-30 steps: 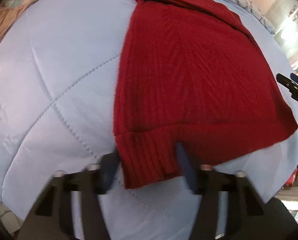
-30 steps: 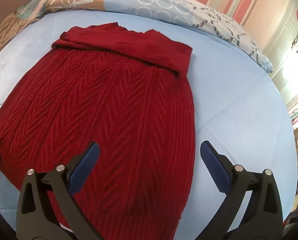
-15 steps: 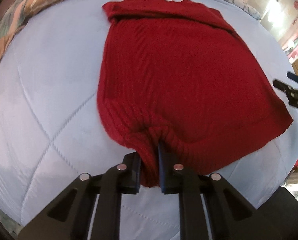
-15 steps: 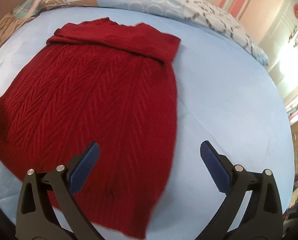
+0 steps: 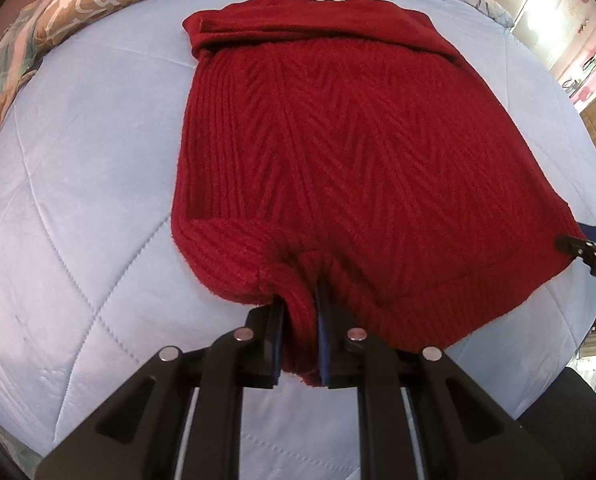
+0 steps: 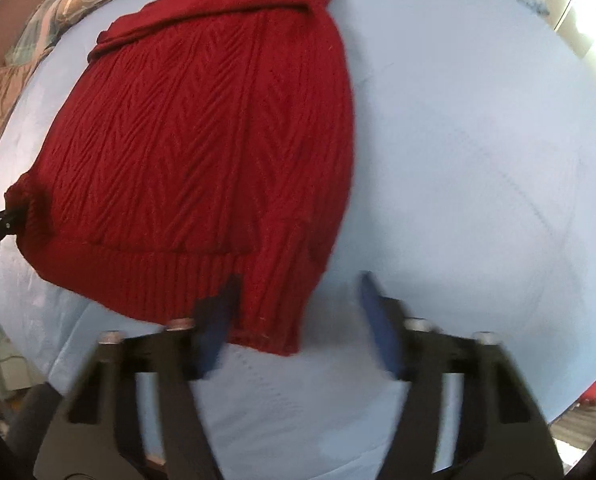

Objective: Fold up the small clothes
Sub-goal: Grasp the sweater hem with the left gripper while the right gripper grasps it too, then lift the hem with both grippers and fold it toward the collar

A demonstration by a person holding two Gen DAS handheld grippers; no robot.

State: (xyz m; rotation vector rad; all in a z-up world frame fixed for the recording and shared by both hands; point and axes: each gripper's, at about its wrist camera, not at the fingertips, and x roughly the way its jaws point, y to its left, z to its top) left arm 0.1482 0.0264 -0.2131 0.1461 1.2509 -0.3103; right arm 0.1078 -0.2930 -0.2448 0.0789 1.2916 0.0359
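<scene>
STATUS, hem pickup phase

Item: red knit sweater, lying on a pale blue quilted bed, collar end far from the cameras, ribbed hem nearest.

Changes vs. 1 s ago:
- Left gripper: jaws went from wide, straddling the hem corner, to closed on it by 0.5 s ago. Now narrow, w/ a bunched fold of ribbed hem clamped between them; fabric around the grip is puckered and drawn toward the jaws.
- Right gripper: 1 s ago it hung over the sweater body. It has since shifted to the opposite hem corner. Jaws are wide, one finger over the ribbing, the other over bare bed, corner between them. View is motion-blurred; contact w/ fabric cannot be told. In the left wrist view its tip sits at the sweater's right edge.

Meaning for task (judgement):
- One hem corner secured, second approx. lined up but not gripped.
- Fold not begun; sweater otherwise flat.
- Next req.: close right jaws on the corner, then carry both corners toward the collar
</scene>
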